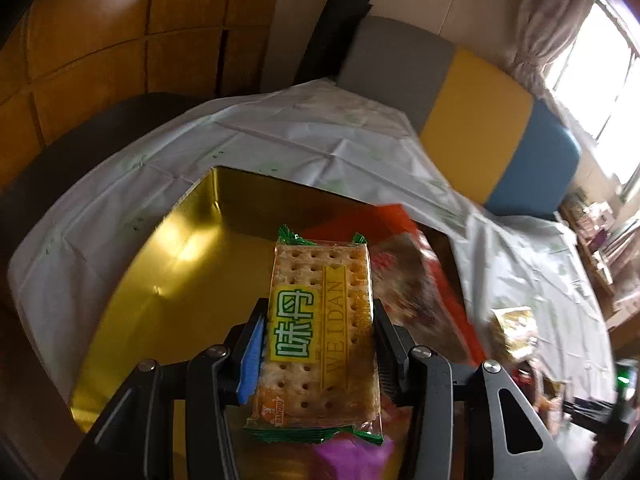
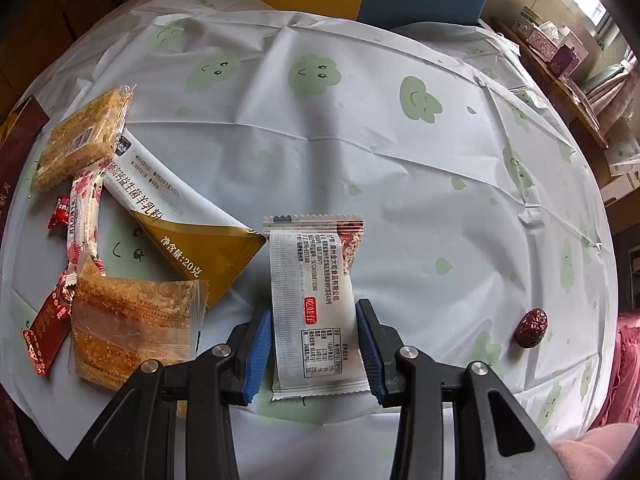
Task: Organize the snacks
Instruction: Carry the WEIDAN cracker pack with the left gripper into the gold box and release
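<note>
a grey, yellow and blue bench — curtain by the window beyond.

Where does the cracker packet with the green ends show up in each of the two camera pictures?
Left wrist view: the cracker packet sits low in the middle, clamped in the left gripper above the gold tin.
Right wrist view: it is not in the picture; the right gripper holds a white snack sachet instead.
Shared landmark: the white tablecloth with green smiley faces under everything.
</note>
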{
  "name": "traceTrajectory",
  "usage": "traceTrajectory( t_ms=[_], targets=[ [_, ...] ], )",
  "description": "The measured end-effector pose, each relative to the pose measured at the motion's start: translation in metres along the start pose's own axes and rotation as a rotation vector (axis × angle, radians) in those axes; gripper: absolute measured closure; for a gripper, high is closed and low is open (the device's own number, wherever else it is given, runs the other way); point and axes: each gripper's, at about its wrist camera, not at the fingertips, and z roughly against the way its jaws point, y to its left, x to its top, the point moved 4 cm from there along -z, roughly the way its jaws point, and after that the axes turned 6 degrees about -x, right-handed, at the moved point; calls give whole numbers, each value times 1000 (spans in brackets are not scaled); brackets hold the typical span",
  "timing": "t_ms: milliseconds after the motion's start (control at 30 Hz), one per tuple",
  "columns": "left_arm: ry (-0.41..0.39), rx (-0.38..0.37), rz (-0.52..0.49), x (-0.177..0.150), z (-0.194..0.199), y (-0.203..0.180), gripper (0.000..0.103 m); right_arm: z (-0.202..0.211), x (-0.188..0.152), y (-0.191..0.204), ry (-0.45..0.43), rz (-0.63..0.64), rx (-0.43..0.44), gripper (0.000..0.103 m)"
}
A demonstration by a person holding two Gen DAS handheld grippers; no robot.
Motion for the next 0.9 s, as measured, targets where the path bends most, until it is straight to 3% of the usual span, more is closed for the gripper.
traceTrajectory(
  t_ms=[100, 167, 333, 467, 667, 900],
  targets=[
    [6, 46, 6, 12, -13, 11, 53, -2, 0, 2, 0, 0, 1, 62],
    [-2, 72, 9, 16, -18, 15, 45, -2, 0, 2, 1, 0, 1, 62],
    [-27, 64, -18, 12, -13, 2, 42, -3, 0, 3, 1, 1, 2, 62],
    [-43, 6, -53, -2, 1, -23, 42, -3, 0, 3, 0, 2, 1, 62],
    [-70, -115, -216, -39, 29, -85, 42, -4, 0, 5, -1, 3, -1, 62],
    [-22, -272, -367, -92, 47, -148, 42, -3, 0, 5, -3, 3, -1, 62]
  ],
)
